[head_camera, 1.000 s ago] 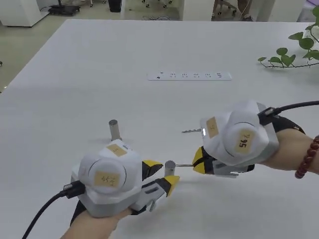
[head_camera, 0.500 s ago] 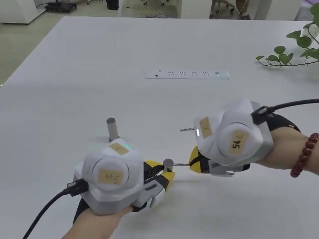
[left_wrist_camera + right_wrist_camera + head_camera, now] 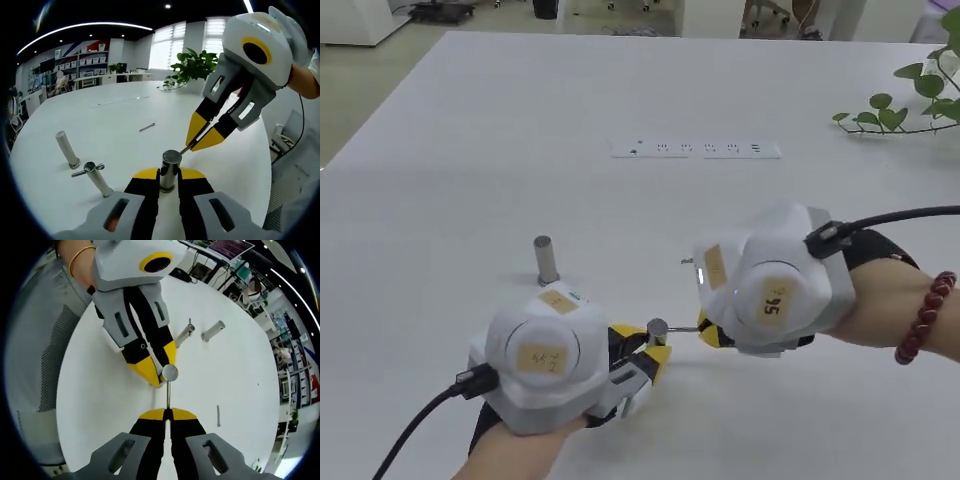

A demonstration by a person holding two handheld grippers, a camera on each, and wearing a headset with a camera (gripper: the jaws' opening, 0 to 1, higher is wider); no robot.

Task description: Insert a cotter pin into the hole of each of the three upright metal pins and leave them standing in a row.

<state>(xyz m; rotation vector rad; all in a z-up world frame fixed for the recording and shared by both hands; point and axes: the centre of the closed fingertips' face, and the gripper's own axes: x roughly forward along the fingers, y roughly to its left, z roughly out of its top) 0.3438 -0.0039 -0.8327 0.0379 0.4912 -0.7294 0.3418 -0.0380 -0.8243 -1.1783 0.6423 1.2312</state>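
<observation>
Metal pin (image 3: 657, 327): lower shaft hidden by left gripper (image 3: 646, 343); cotter pin (image 3: 168, 395) at its top, rear end hidden inside right gripper (image 3: 167, 414), hole entry too small to tell; spare cotter pin (image 3: 686, 261) beyond it, part-hidden.

A wide white table (image 3: 470, 150) spans the head view. 1 white power strip (image 3: 695, 150) lies flat on it toward the far side (sockets facing up), well apart from every edge. A leafy green plant (image 3: 905, 100) trails thin stems over the table near its far right corner. Beyond the left edge lies pale floor (image 3: 360, 70). In the left gripper view the plant rises bushy before bright windows (image 3: 165, 45). Shelves (image 3: 95, 47) line the back wall, and a curved ceiling light (image 3: 85, 26) glows overhead.
</observation>
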